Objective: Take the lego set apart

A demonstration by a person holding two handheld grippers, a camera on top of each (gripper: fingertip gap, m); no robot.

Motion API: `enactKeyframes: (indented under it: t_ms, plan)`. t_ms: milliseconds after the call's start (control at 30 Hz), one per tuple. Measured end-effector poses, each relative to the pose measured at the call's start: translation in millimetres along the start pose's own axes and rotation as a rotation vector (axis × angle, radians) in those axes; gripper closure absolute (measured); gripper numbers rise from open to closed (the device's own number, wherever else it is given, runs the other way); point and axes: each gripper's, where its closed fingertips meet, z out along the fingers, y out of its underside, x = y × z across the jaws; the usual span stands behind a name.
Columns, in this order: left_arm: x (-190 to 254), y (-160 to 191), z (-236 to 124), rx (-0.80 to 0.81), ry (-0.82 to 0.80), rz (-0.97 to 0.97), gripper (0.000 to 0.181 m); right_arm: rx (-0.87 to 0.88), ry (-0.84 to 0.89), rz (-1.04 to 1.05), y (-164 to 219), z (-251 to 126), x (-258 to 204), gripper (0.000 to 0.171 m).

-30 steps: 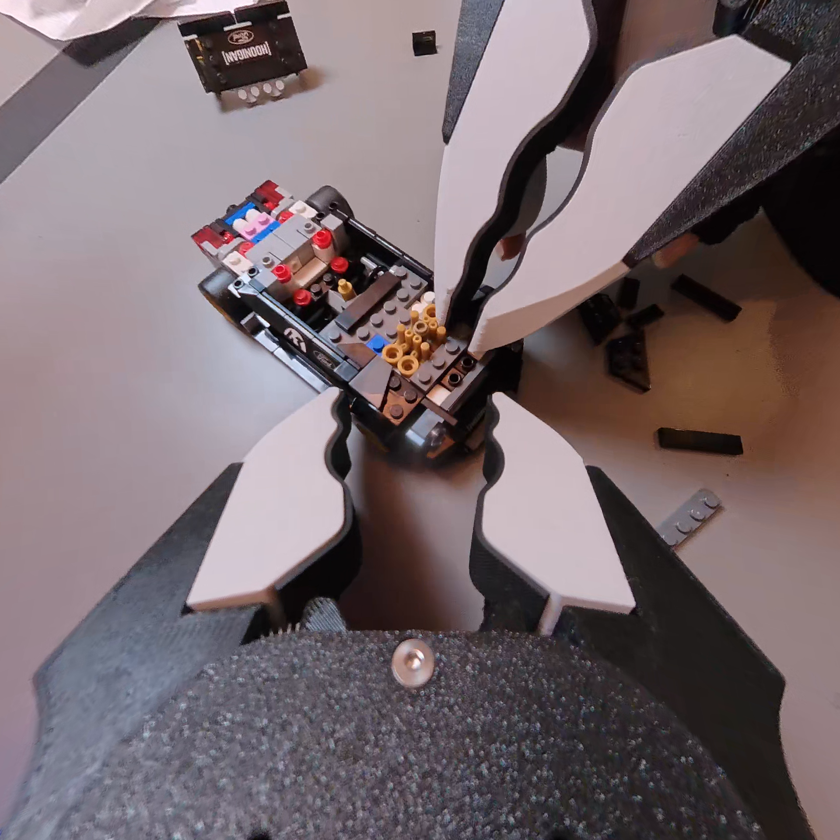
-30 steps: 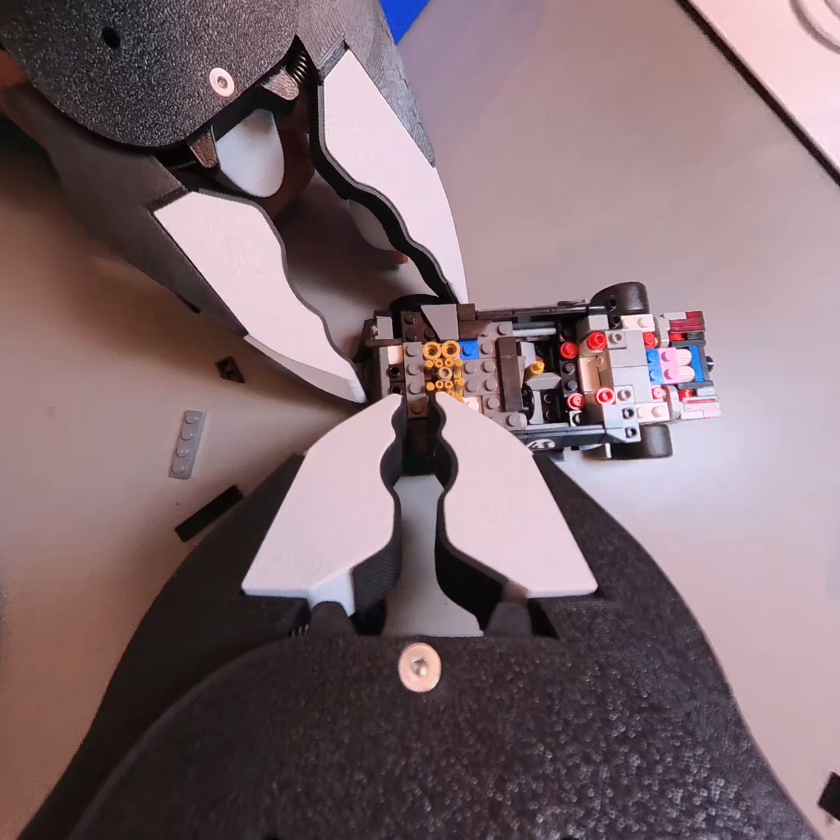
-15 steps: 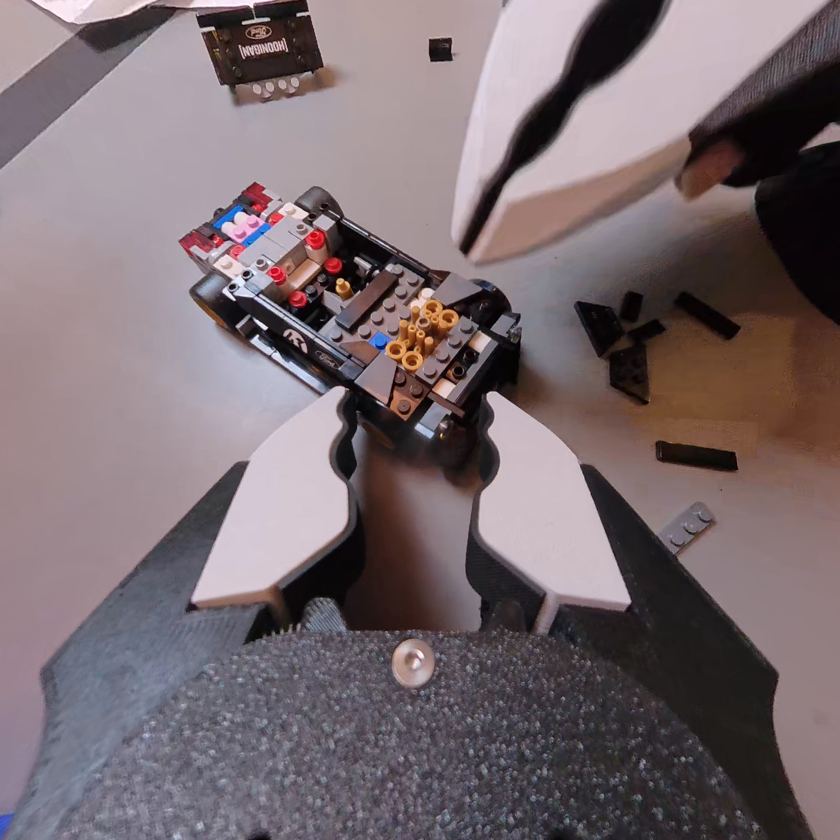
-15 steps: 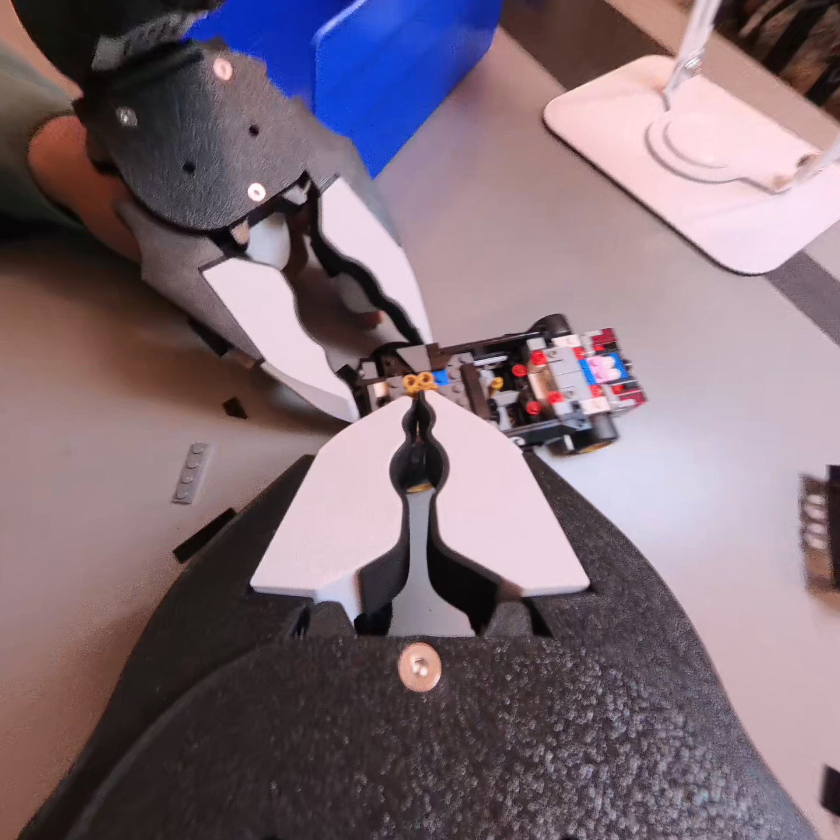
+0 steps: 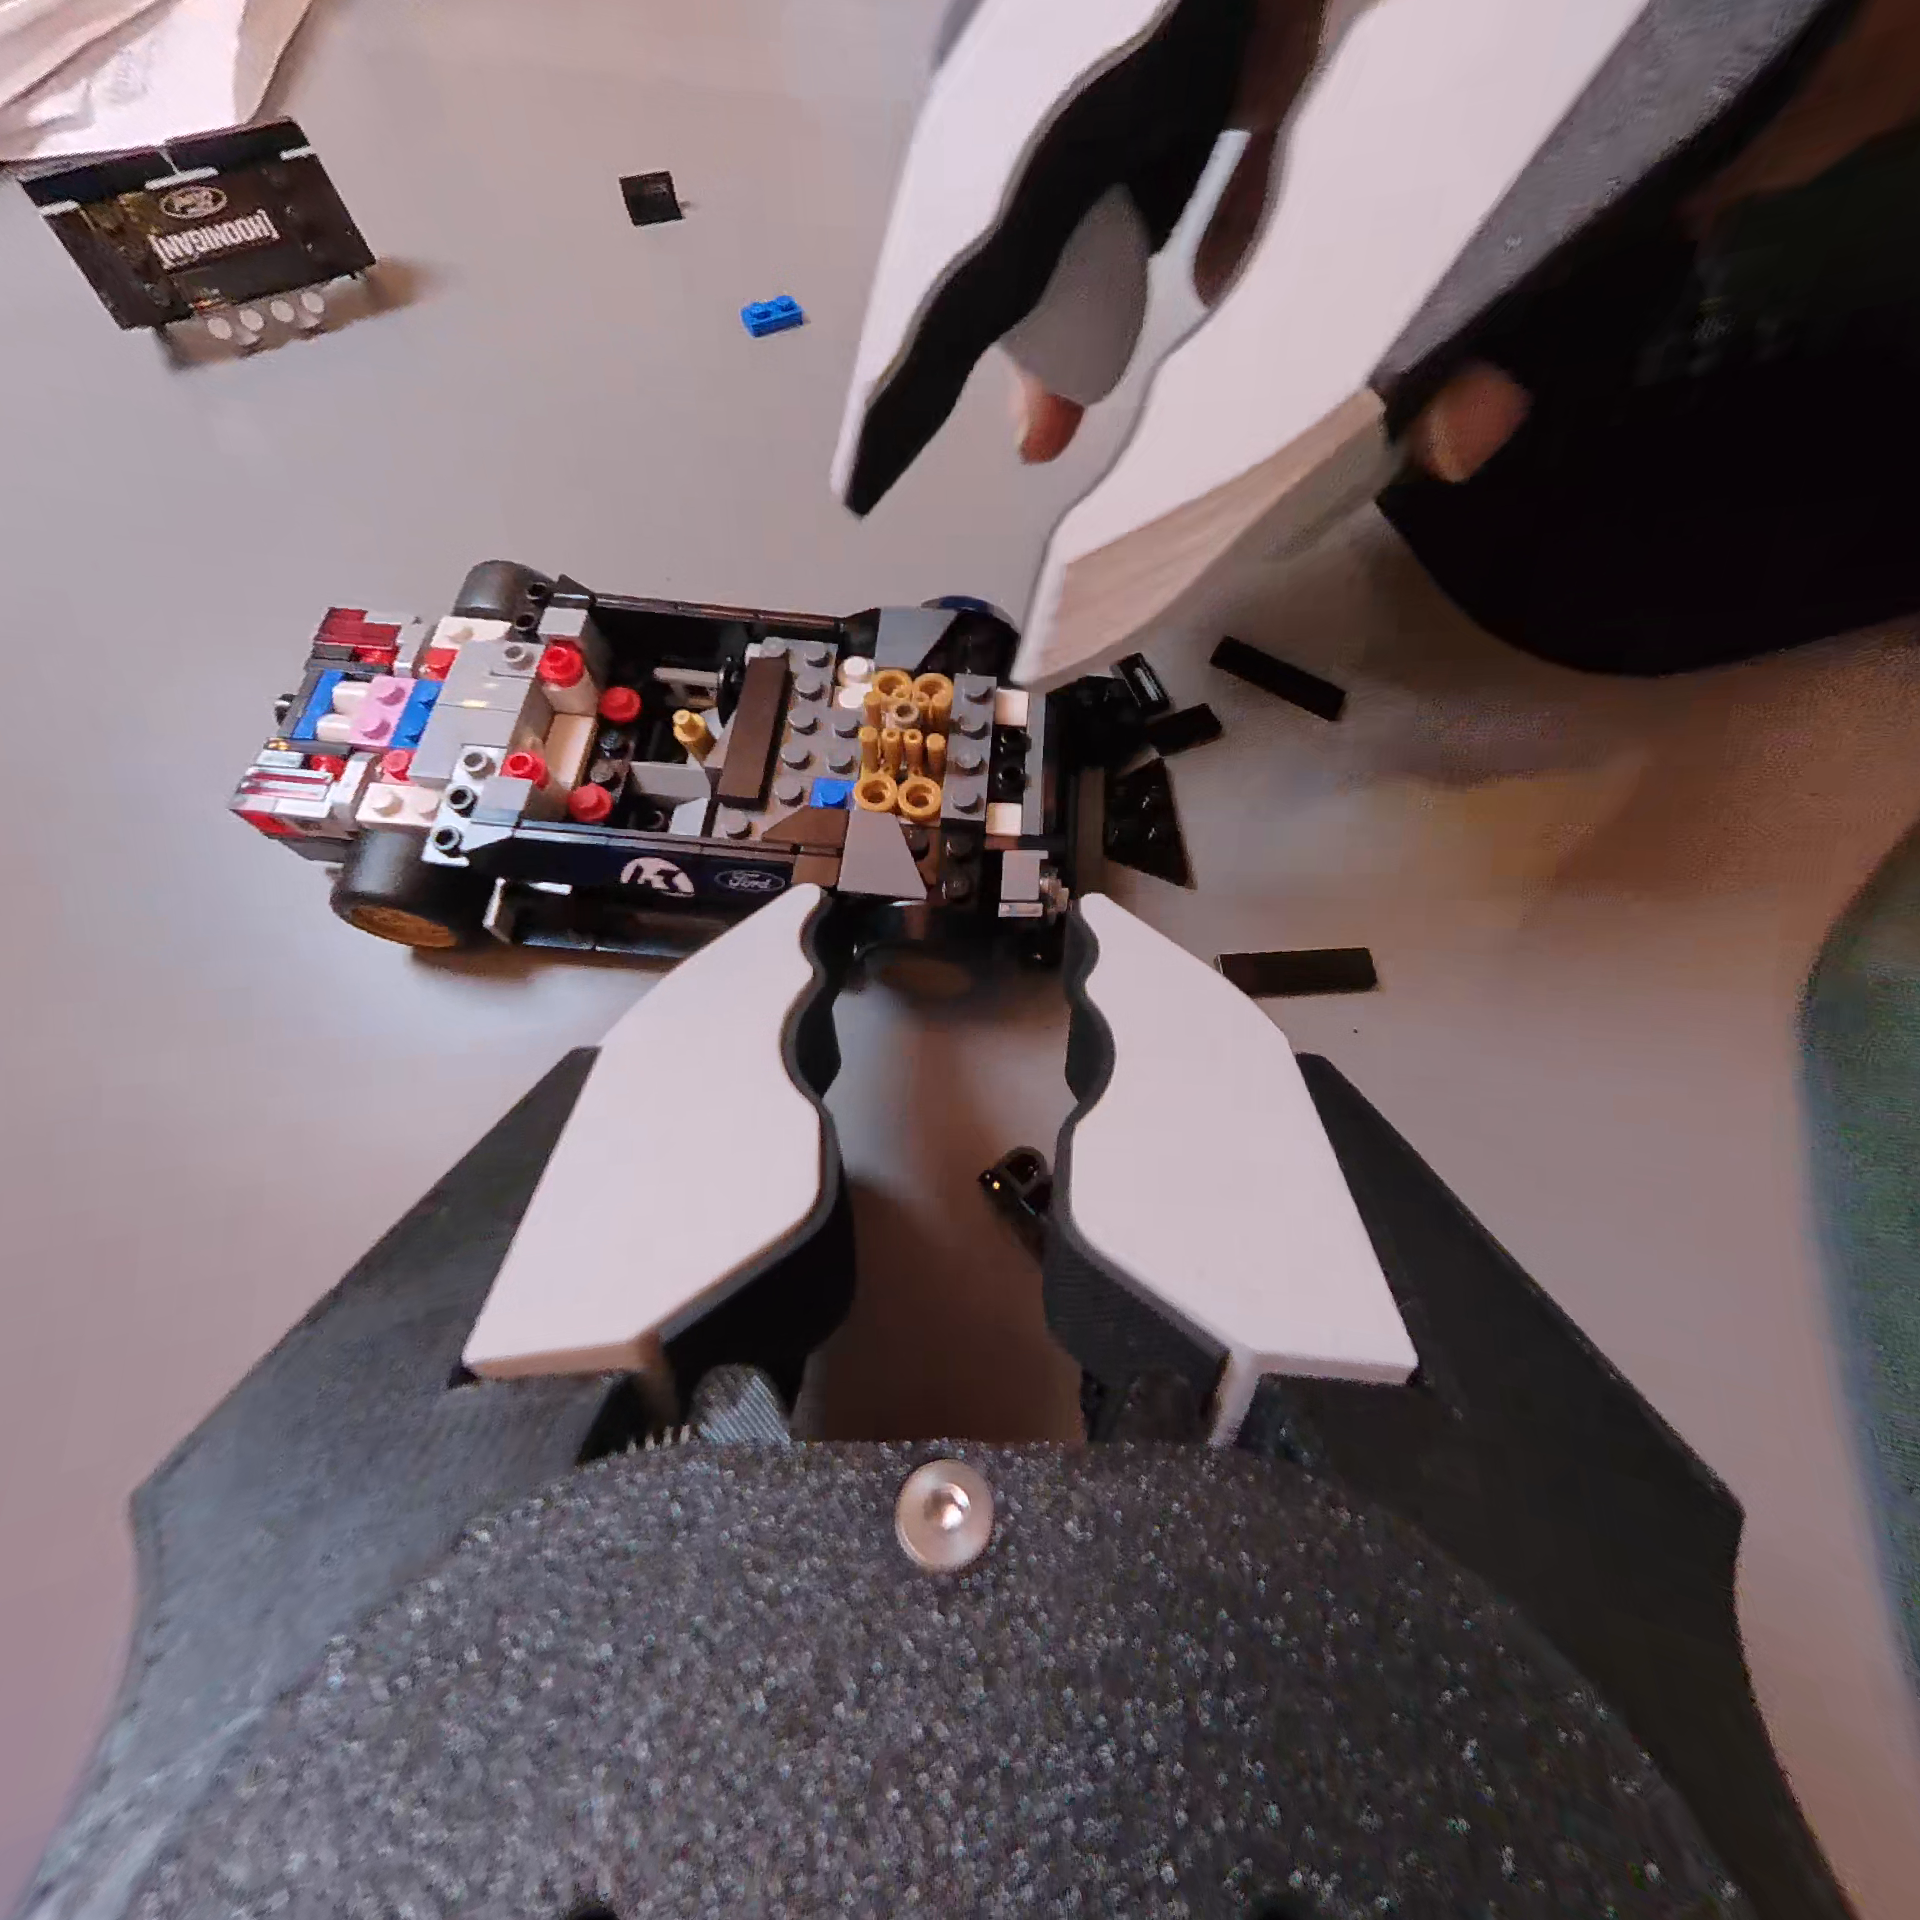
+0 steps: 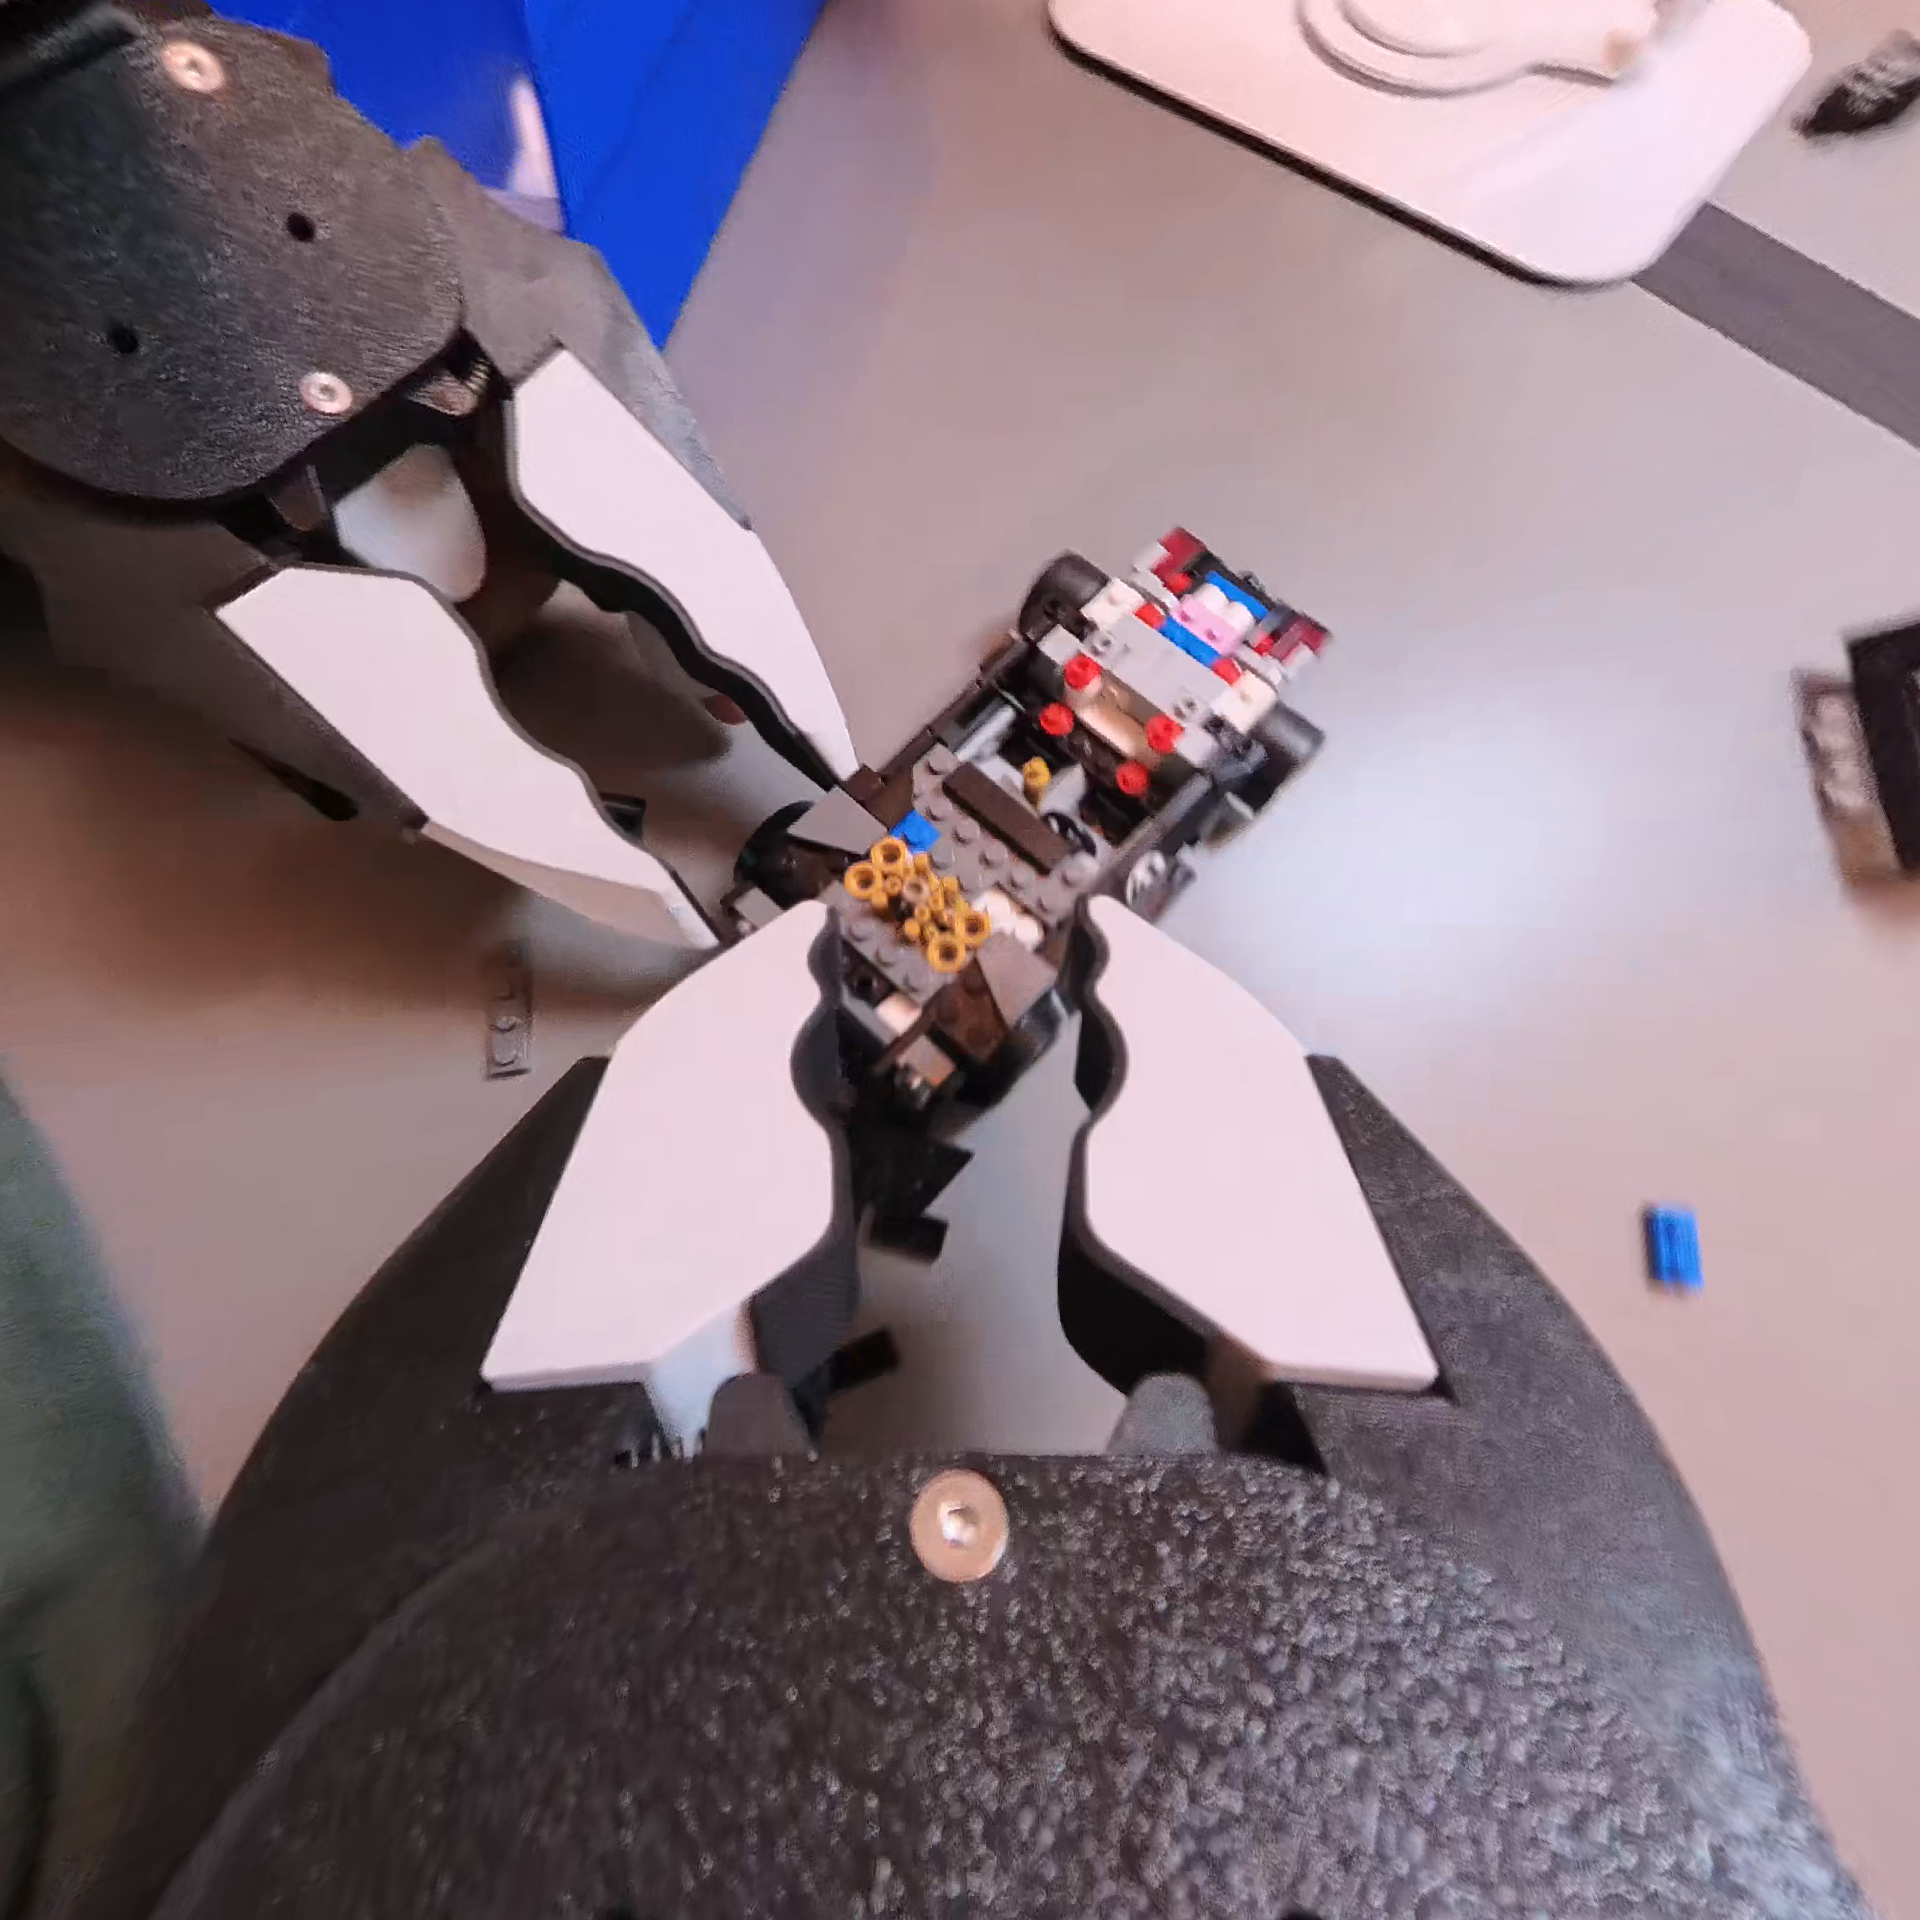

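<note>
The part-stripped lego car (image 5: 665, 748) lies on the grey table, with a cluster of gold pegs (image 5: 899, 743) near its front. My left gripper (image 5: 945, 909) is open. Its tips rest at the car's near side, around the front wheel. In the right wrist view the car (image 6: 1091, 748) points away and the left gripper (image 6: 774, 852) sits at its front corner. My right gripper (image 6: 951, 914) is open, empty and blurred. Its fingers straddle the car's front end by the gold pegs (image 6: 920, 899). From the left wrist view it (image 5: 945, 582) hovers above the car's front.
Loose black pieces (image 5: 1143, 790) and a black tile (image 5: 1299, 971) lie right of the car. A small blue brick (image 5: 774, 315) and a black printed panel (image 5: 197, 244) lie beyond it. A grey plate (image 6: 507, 1023), a white stand base (image 6: 1455, 114) and a blue box (image 6: 623, 135) are nearby. The left gripper's tips are roughly 5 centimetres from the right gripper's.
My right gripper was shut and lifted; it has opened and come back down over the car's front. The car has turned sideways to my left gripper. A blue brick now shows on the table.
</note>
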Motion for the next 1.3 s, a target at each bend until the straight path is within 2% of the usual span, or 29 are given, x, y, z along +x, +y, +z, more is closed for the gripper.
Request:
enactKeyframes:
  t_ms: [200, 267, 367, 533, 600, 667, 833, 933, 1033, 1167, 1300]
  plan:
    - [2, 0, 0, 0.000, 0.011, -0.005, 0.141, -0.007, 0.195, 0.239, 21, 7, -8, 0.104]
    - [1, 0, 1, 0.001, 0.002, 0.001, 0.138, -0.014, 0.207, 0.277, 23, 17, -8, 0.096]
    - [0, 0, 1, 0.000, -0.010, 0.009, 0.133, -0.040, 0.203, 0.276, 19, 22, -6, 0.095]
    - [10, 1, -1, -0.002, 0.034, 0.022, 0.132, -0.076, 0.181, 0.309, 11, 25, -6, 0.083]
    - [8, 0, -6, -0.004, 0.021, 0.036, 0.131, -0.148, 0.204, 0.298, 19, 33, -6, 0.076]
    - [8, 3, -9, -0.032, 0.025, 0.049, 0.125, -0.182, 0.197, 0.305, 24, 41, -11, 0.077]
    - [-1, -3, -21, -0.006, -0.028, 0.082, 0.127, -0.231, 0.179, 0.175, 21, 43, -6, 0.082]
    - [-12, -15, -33, 0.036, -0.105, 0.136, 0.126, -0.240, 0.057, -0.012, 16, 42, -2, 0.083]
    - [-21, -19, -40, 0.035, -0.170, 0.194, 0.121, -0.228, -0.192, -0.263, 11, 38, -7, 0.083]
    - [-22, -22, -41, 0.020, -0.217, 0.274, 0.106, -0.192, -0.514, -0.415, 4, 33, -26, 0.083]
    - [-26, -9, -30, -0.085, -0.205, 0.313, 0.085, -0.209, -0.586, -0.562, 14, 52, -34, 0.083]
